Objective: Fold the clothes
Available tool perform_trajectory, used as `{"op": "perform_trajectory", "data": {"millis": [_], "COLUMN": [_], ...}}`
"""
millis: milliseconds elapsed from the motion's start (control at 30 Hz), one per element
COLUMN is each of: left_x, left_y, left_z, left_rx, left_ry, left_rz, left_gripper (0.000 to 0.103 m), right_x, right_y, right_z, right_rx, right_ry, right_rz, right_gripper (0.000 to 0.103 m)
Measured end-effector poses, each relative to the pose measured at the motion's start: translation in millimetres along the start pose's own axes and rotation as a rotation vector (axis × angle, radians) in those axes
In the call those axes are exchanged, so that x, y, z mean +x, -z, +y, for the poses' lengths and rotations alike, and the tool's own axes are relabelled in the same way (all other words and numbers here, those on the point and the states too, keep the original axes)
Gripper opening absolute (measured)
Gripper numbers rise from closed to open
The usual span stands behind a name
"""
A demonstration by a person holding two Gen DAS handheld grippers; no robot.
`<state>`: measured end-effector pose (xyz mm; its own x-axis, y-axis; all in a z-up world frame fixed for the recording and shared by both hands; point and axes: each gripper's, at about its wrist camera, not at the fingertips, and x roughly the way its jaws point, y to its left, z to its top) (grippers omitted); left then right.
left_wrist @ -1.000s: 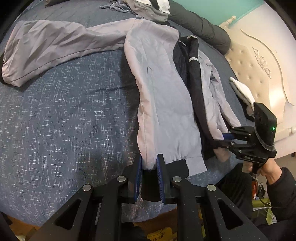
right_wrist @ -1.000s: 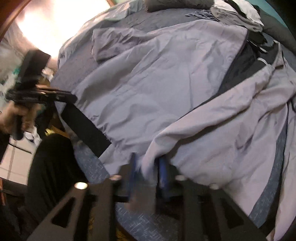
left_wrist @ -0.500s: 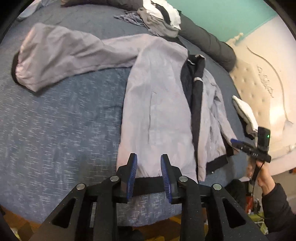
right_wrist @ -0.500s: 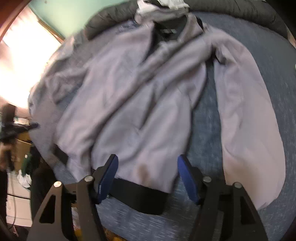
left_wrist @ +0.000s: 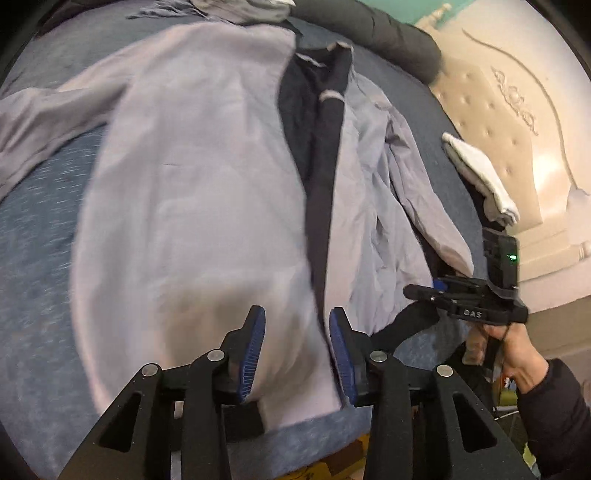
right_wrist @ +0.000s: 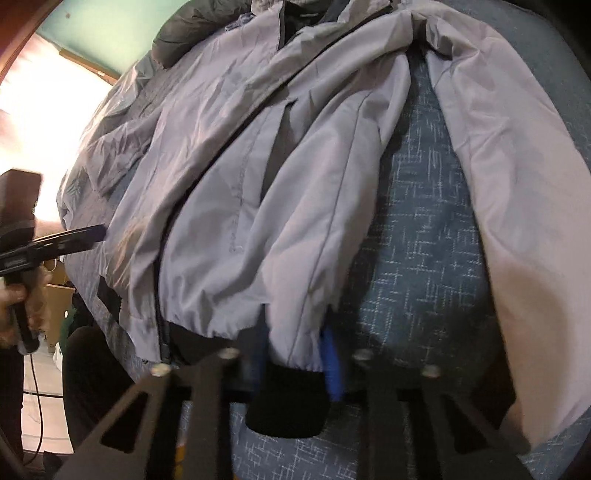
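Observation:
A light grey jacket point(left_wrist: 192, 184) with a dark lining and a black hem band lies spread on the blue bedspread point(left_wrist: 33, 258). My left gripper point(left_wrist: 297, 350) hovers over the hem beside the dark front opening. Its jaws are opening, and the grey cloth lies between the blue pads without being pinched. My right gripper point(right_wrist: 295, 358) is closing, its pads pinching the bunched hem and black band of the jacket point(right_wrist: 277, 203). From the left wrist view the right gripper point(left_wrist: 424, 291) pulls that black band taut. The left gripper point(right_wrist: 92, 234) shows at the left edge of the right wrist view.
A cream tufted headboard point(left_wrist: 498, 110) stands at the right, with a folded white cloth point(left_wrist: 480, 173) in front of it. A dark bolster point(left_wrist: 388, 33) and a heap of clothes point(left_wrist: 240, 7) lie at the far side. The bed's near edge runs just under both grippers.
My left gripper let go of the black hem, widened and slid right toward the front opening. My right gripper let go, opened wide, then closed on the hem of the other front panel.

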<state>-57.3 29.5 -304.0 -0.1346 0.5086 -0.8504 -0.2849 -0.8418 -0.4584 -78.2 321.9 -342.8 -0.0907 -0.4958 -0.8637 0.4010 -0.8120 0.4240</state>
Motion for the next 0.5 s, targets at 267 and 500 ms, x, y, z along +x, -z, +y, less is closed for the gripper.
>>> {"op": "perform_trajectory", "data": {"millis": [267, 500], "left_x": [43, 72], "left_y": [-34, -52], "left_z": [-48, -81], "left_rx": [0.059, 0.131], "left_ry": [0.030, 0.014], "left_rz": [0.017, 0.047], "left_gripper": [0.040, 0.039], "right_x": [-34, -46], "right_y": [10, 26], "right_z": [-6, -24], "right_rx": [-0.014, 0.019], "right_ry": [-0.004, 0.015], "right_rz": [-0.041, -0.030], "right_gripper": [0.012, 0.012]}}
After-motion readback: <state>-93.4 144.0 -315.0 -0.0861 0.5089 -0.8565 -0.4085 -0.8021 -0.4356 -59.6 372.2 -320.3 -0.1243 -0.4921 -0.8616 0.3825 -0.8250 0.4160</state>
